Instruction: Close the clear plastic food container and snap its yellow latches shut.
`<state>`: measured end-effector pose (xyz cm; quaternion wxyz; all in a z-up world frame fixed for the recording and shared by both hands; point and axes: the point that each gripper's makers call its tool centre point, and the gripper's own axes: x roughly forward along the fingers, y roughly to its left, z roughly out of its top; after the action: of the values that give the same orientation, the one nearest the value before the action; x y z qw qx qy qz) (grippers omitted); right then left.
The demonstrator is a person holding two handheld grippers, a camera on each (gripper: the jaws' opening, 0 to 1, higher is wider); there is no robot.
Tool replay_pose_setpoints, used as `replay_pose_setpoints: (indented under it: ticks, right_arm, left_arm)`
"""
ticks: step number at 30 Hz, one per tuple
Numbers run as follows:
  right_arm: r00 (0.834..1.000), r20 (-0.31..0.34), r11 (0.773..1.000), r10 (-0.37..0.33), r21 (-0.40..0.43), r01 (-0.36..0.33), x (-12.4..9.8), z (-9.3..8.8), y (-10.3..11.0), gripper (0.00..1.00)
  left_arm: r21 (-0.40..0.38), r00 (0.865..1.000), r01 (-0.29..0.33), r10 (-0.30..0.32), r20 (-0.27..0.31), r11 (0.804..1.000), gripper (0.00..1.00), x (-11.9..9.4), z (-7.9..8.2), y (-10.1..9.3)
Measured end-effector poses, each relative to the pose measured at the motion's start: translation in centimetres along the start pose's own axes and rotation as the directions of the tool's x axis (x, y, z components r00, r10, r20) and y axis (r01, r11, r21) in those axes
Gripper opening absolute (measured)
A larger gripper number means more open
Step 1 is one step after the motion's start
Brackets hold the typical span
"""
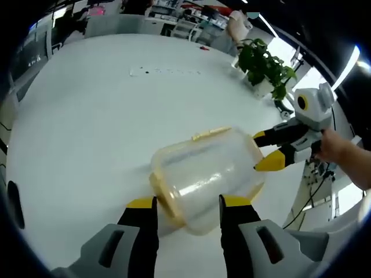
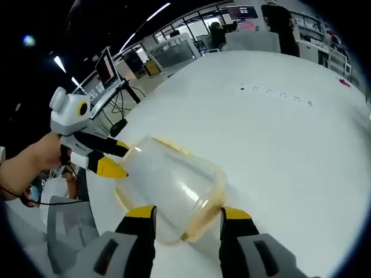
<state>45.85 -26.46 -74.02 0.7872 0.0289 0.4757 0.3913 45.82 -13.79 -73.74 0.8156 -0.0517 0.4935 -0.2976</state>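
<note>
Jaws of the left gripper (image 1: 188, 204) rise nearest in the left gripper view, spread apart with their yellow tips on either side of the clear plastic food container (image 1: 206, 174); whether they press on it cannot be told. The container lies tipped on its side on the white table (image 1: 87, 127), its yellow-edged rim (image 1: 162, 194) turned toward this gripper and its rounded bottom pointing away. A yellow latch (image 1: 210, 134) shows along the container's upper edge. Just past the container's far end, the right gripper (image 1: 272, 150) comes in, a person's hand (image 1: 333, 145) holding it; its yellow tips stand apart at the container's bottom, one above and one below the corner, touching or very nearly so. Beyond the container, near the table's far edge, stands a green potted plant (image 1: 264, 66), and further still are office desks (image 1: 179, 17). In the right gripper view, the right gripper (image 2: 188, 213) shows its own jaws held wide, flanking the container (image 2: 171, 188), whose yellow rim (image 2: 217, 200) sits close between them; a firm grip cannot be confirmed. At the container's other end the left gripper (image 2: 113, 159) reaches in, held by a hand (image 2: 32, 165), its yellow tip against the container's wall. Past the container the table (image 2: 278, 127) stretches away toward monitors (image 2: 107, 66) and desks.
</note>
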Motion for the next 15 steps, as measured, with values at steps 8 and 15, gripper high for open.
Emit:
replay_pose_setpoints:
  ticks: [8, 15]
  right_arm:
    - [1.0, 0.0, 0.999, 0.014, 0.032, -0.014, 0.3, 0.1, 0.1, 0.37]
    - [0.999, -0.033, 0.999, 0.029, 0.042, -0.028, 0.5, -0.2, 0.6, 0.36]
  left_arm:
    - [-0.014, 1.0, 0.018, -0.018, -0.001, 1.0, 0.35, 0.1, -0.1, -0.4]
    - [0.015, 1.0, 0.02, -0.02, -0.003, 1.0, 0.34, 0.1, 0.1, -0.3]
